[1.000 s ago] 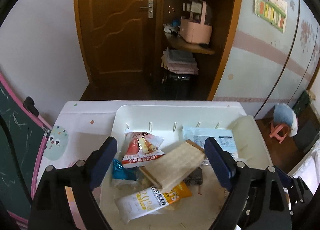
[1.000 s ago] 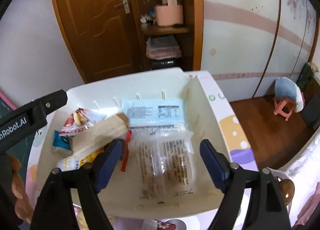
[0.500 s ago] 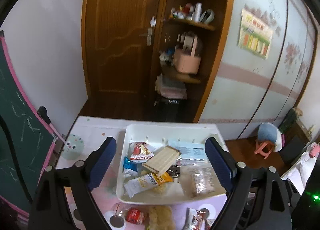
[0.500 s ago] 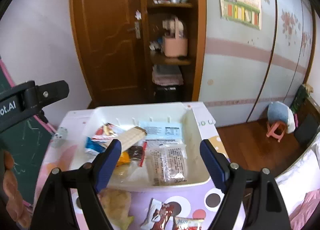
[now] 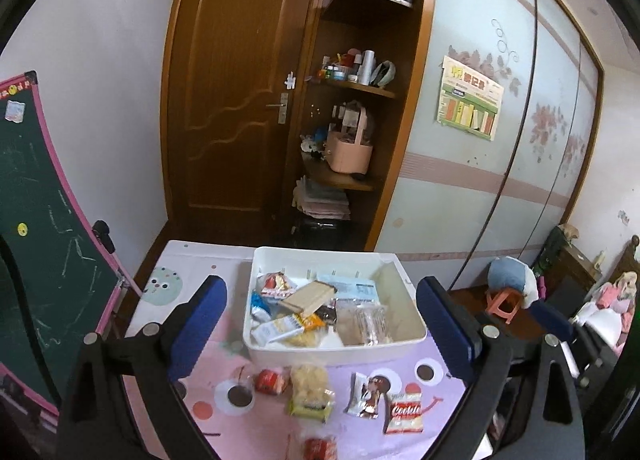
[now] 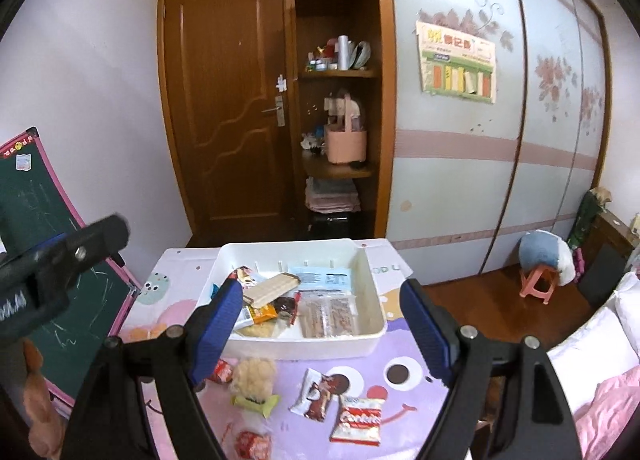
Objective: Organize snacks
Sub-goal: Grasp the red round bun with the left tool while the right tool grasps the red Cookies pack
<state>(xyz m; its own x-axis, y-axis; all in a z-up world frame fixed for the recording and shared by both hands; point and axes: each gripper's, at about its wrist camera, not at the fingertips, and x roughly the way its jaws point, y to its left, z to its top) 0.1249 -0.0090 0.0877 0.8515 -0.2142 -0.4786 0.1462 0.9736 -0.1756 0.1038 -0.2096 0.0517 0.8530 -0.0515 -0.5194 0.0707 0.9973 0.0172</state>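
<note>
White, smooth plastic forms the rectangular bin (image 5: 404,292) at frame centre, filled with crinkly snack packets (image 5: 362,325); more packets (image 6: 357,420) lie below on the table (image 6: 420,392). Both hand-held grippers (image 5: 320,324) (image 6: 320,324) are seen released, the left's jaws having just been widening, nothing between.

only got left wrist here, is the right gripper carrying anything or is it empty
Observer: Empty. The right wrist view shows the right gripper open with nothing held, and the white bin ahead of it.
Operator: cant see the table past the bins right wall, any packet there
Observer: None in the strip that shows. The table there carries only printed letters. The gripper covers the rest, so I cannot tell about that part.
</note>
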